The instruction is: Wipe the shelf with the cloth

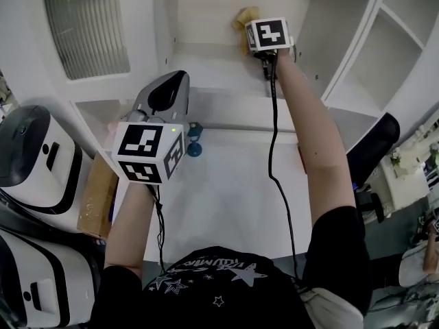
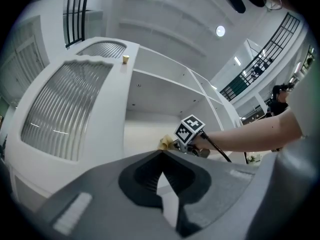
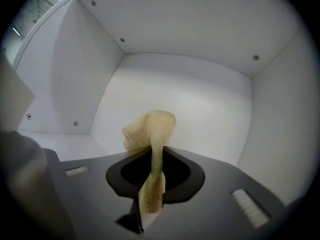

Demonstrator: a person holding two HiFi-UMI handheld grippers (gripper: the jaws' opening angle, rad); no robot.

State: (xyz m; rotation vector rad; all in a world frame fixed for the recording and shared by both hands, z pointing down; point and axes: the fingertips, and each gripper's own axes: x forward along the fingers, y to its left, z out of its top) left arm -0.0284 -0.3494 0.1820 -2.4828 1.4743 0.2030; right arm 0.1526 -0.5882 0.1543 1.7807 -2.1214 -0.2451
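Observation:
A yellow cloth (image 1: pixel 245 17) sits deep in a compartment of the white shelf (image 1: pixel 206 55). My right gripper (image 1: pixel 255 41) is shut on the cloth, at the compartment's back. In the right gripper view the cloth (image 3: pixel 150 128) stands up from between the closed jaws of the right gripper (image 3: pixel 152 153), in front of the shelf's back wall (image 3: pixel 200 109). My left gripper (image 1: pixel 175 81) hovers lower, over the near ledge, shut with nothing in it. The left gripper view looks past the left gripper (image 2: pixel 161 153) to the right gripper's marker cube (image 2: pixel 190 130) and the cloth (image 2: pixel 166 143).
A white table (image 1: pixel 226 204) lies below the shelf, with a blue clamp (image 1: pixel 194 143) at its far edge. White machines (image 1: pixel 31 153) and a cardboard box (image 1: pixel 96 201) stand at the left. More shelf compartments (image 1: pixel 384 53) and a black chair (image 1: pixel 370 149) are at the right.

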